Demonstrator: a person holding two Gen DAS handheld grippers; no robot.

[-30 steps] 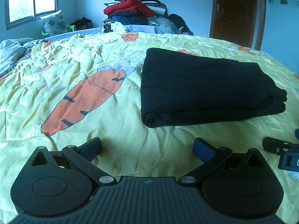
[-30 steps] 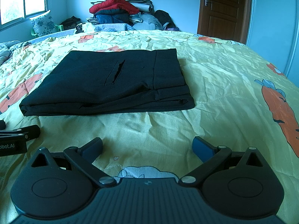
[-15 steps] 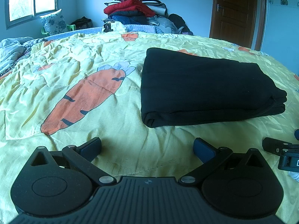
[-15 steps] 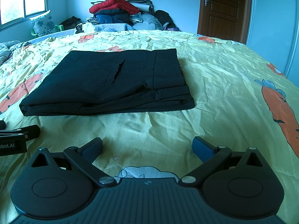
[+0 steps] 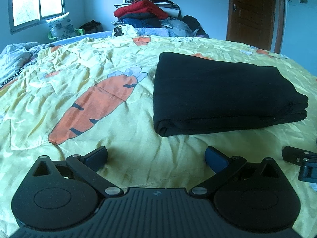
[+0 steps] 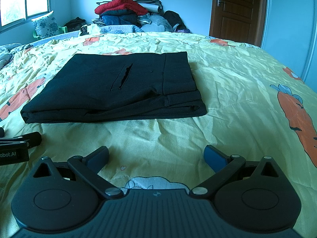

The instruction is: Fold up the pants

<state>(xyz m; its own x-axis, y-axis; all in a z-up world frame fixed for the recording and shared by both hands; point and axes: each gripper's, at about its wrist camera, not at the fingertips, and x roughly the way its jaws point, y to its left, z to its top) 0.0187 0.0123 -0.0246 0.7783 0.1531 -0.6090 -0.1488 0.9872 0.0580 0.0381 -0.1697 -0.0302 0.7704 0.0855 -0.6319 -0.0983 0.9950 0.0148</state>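
Black pants point(image 5: 221, 93) lie folded into a thick rectangle on the yellow carrot-print bedspread point(image 5: 79, 83); the right wrist view shows the same pants point(image 6: 118, 87) with a pocket slit on top. My left gripper point(image 5: 156, 156) rests low on the bedspread, short of the fold's near left corner, open with nothing between its fingers. My right gripper point(image 6: 156, 155) sits open in front of the near edge of the pants, also holding nothing. Each view catches part of the other gripper at its side edge.
A heap of clothes point(image 5: 146, 13) is piled beyond the bed's far side, next to a floral pillow point(image 5: 61, 26) under the window. A brown door point(image 6: 237, 10) stands at the back right. A crumpled grey blanket point(image 5: 13, 59) lies at the far left.
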